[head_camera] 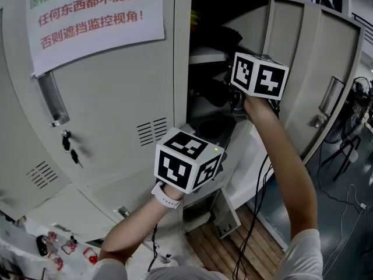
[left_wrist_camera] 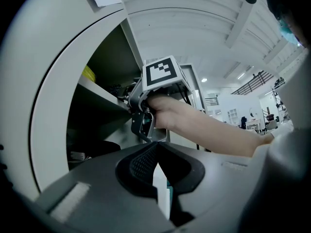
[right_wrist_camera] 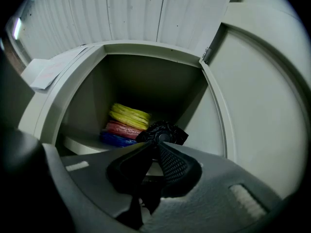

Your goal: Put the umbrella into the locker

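Okay, I've got the right gripper (right_wrist_camera: 158,142) clamped on the umbrella (right_wrist_camera: 163,131). It's black, and its crumpled fabric end bunches out just past the ribbed jaw pads. The jaws stand nearly together, pinching it. The umbrella sits at the mouth of the open compartment of the locker (right_wrist_camera: 146,79), which is smooth, pale grey sheet metal. Its door (right_wrist_camera: 262,106) is swung wide to the right. Further in there's a flat shelf (right_wrist_camera: 77,144) holding stacked coils (right_wrist_camera: 127,116), glossy yellow over red over blue.

On the head view, my right forearm is stretched forward and the right gripper tilts slightly upward into the opening. The left gripper (left_wrist_camera: 155,147) sits lower, level, in front of the locker, with its jaws tip to tip and nothing in them. From its camera I can see the right hand (left_wrist_camera: 167,113) wrapped round the other handle under its marker cube (left_wrist_camera: 160,72). A paper notice (head_camera: 93,16) is taped on the closed left door, with keys (head_camera: 69,143) dangling below.
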The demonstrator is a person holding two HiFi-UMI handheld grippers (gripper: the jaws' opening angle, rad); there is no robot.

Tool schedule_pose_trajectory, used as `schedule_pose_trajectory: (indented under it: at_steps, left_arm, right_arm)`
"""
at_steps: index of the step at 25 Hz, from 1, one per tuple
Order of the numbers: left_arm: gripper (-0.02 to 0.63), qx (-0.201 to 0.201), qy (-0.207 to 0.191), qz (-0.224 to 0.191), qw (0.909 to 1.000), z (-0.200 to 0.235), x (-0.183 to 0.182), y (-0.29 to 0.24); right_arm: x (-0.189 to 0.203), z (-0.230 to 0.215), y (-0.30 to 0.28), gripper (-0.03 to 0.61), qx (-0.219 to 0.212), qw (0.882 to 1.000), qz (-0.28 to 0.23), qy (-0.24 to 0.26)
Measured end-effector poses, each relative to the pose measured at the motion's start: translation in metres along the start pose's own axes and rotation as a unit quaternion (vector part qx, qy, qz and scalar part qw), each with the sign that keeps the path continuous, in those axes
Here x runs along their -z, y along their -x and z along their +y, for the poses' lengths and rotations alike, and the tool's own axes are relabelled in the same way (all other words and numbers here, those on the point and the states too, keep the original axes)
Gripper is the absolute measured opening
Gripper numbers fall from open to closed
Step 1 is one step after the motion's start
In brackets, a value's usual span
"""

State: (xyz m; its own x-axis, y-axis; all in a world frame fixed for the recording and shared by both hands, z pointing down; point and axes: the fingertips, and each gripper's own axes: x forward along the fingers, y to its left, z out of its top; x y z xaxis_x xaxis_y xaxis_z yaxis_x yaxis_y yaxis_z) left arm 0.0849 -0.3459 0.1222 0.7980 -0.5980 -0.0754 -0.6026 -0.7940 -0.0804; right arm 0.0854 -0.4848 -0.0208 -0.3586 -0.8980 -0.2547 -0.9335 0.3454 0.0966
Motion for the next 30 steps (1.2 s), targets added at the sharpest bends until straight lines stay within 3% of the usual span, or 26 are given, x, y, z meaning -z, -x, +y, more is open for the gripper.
schedule_pose_trajectory:
  at_steps: [14,30]
  left_arm:
    - [0.018,-0.008,0.003,-0.013,0.9999,-0.005,0.001,0.024]
    - [0.018,-0.043,-0.005,-0.027,0.9987,-0.006,0.023,0.054]
  right_arm:
    - [0.005,0.030,0.051,0.021,-0.021,0.997,-0.022,0.077]
    - [0.018,0.073,0.147,0.005,-0.025,0.992,-0.053,0.115]
